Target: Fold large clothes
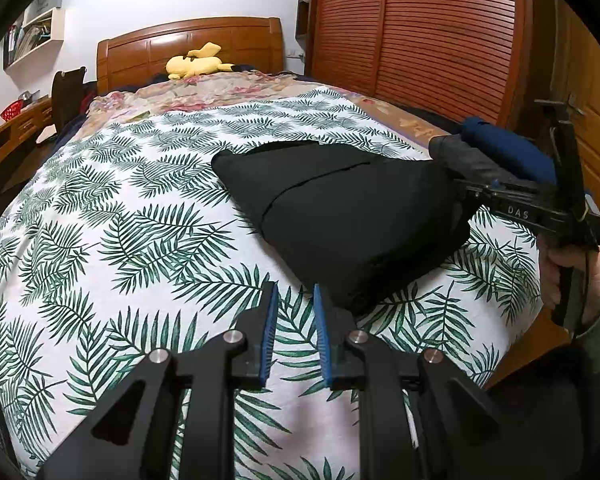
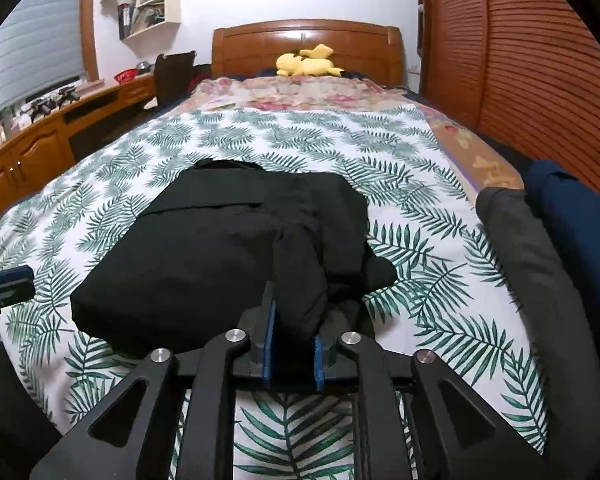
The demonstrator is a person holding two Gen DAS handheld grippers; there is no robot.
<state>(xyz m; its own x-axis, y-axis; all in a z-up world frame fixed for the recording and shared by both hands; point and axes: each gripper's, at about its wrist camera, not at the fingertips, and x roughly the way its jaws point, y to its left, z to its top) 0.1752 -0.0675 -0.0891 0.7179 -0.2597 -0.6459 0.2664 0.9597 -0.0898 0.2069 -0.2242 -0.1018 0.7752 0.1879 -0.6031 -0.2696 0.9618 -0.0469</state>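
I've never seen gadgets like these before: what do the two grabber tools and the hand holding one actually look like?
Both are matte black. The left gripper and right gripper each have two fingers faced with ribbed blue pads, angular linkage arms and silver round pins. From the side, the right tool shows white lettering "DAS", held by a bare hand with a grey sleeve.

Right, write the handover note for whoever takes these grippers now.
Left gripper: open, empty, above the palm-leaf sheet near the garment's corner.
Right gripper: shut on a bunched edge of the black garment.
Garment lies mostly folded mid-bed; grey and navy folded clothes stacked at the right edge.
Left: lay the held edge flat, finish the fold, probably add it to the stack.
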